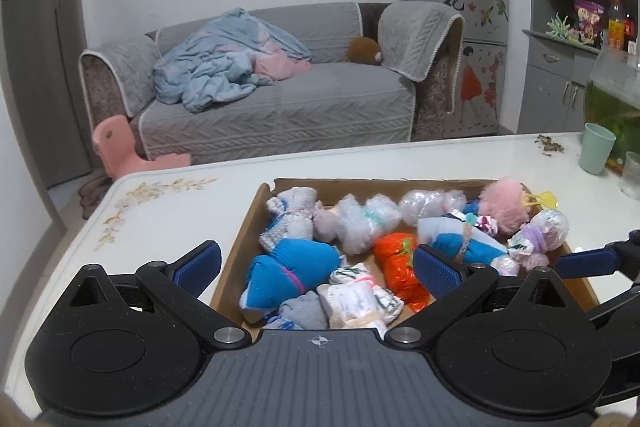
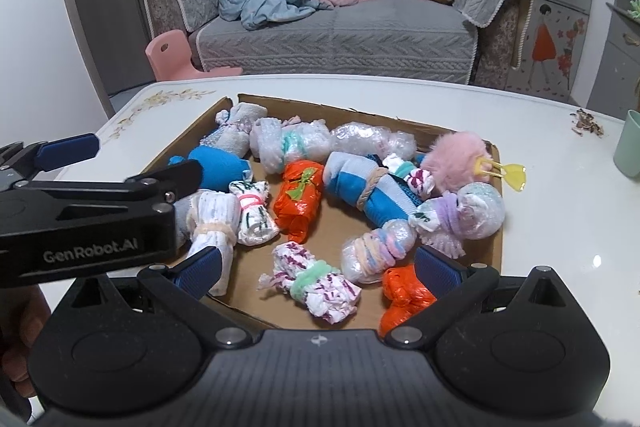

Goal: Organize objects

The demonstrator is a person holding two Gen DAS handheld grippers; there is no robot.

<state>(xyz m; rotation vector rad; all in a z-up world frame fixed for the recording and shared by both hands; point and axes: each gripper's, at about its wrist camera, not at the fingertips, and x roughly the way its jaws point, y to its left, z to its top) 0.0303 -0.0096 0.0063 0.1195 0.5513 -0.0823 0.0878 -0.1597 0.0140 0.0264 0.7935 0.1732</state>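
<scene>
We see both hand-held grippers released: the left hand-held gripper (image 1: 318, 265) hovers above the blue sock bundle (image 1: 292, 273) in the cardboard tray (image 1: 240, 247) on the counter (image 1: 160, 219); the right hand-held gripper (image 2: 318, 267) hovers above the pink-striped bundle (image 2: 316, 285).

Cardboard tray (image 2: 496, 247): 1
Orange bundles (image 2: 298, 197): 2
Blue sock bundles (image 2: 220, 169): 2
Pink pompom (image 2: 456, 157): 1
Green cup (image 1: 597, 147): 1
</scene>
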